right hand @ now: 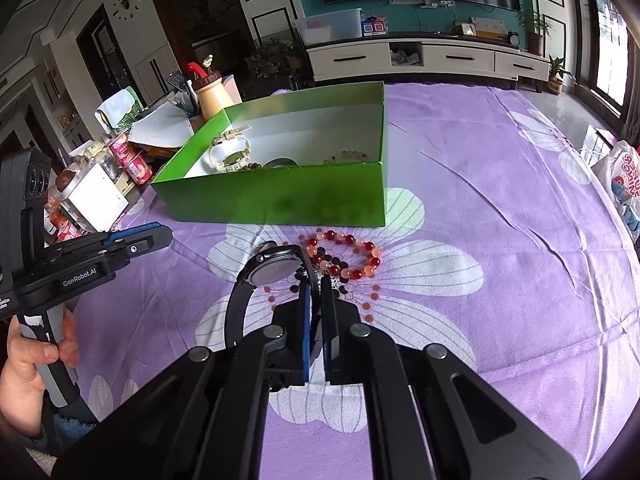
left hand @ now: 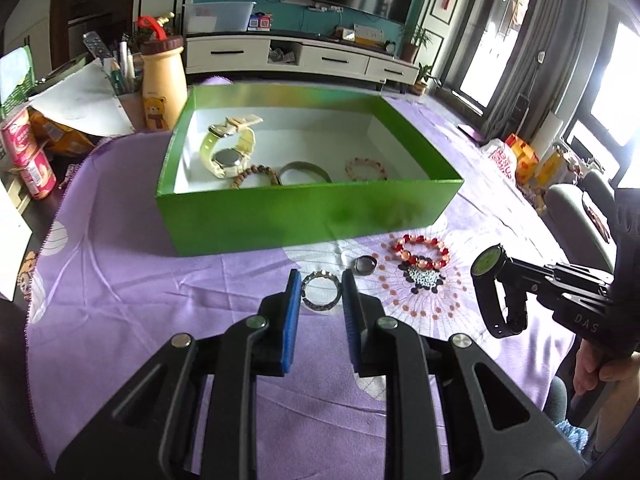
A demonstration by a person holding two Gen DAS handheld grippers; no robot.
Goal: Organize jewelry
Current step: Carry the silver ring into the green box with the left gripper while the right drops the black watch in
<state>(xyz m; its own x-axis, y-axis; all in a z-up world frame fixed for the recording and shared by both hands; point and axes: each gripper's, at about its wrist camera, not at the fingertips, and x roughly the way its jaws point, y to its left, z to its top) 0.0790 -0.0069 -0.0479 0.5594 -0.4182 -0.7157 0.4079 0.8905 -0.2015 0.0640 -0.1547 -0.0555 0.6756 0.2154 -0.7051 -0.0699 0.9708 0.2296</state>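
Note:
A green box (left hand: 304, 216) stands on the purple cloth and holds a pale yellow watch (left hand: 228, 148), a wooden bead bracelet (left hand: 256, 174), a dark bangle (left hand: 306, 172) and a pink bead bracelet (left hand: 366, 168). My left gripper (left hand: 320, 280) is open, its pads either side of a silver bracelet (left hand: 321, 291) lying on the cloth. My right gripper (right hand: 316, 284) is shut on the strap of a black watch (right hand: 272, 268), held above the cloth; the watch also shows in the left wrist view (left hand: 490, 288). A red bead bracelet (left hand: 424, 250) and a small ring (left hand: 365, 266) lie on the cloth in front of the box.
A tan bottle (left hand: 164, 88), cans (left hand: 36, 164), papers and a pen holder crowd the table's left edge. Bags (left hand: 516, 156) lie at the right. The cloth (right hand: 500, 240) has a flower print. A TV cabinet (left hand: 304, 56) stands behind.

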